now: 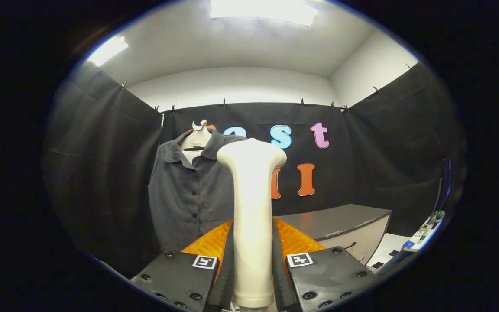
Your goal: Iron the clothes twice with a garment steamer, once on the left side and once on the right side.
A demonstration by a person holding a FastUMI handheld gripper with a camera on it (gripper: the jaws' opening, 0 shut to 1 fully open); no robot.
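Steamer (252, 216) clamped upright between the gripper (253, 260) fingers; its base is cut off below. It hides the right half of the shirt (184, 195). Shirt hem hidden behind fingers. Cabinet (340, 225) left end hidden too.

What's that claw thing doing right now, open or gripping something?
Gripper: shut on the garment steamer, both fingers pressing its handle, head up, shirt beyond.

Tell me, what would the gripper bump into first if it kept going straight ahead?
Probably the dark grey button-up shirt. The gripper is shut on the cream plastic steamer, whose head would likely touch it first.
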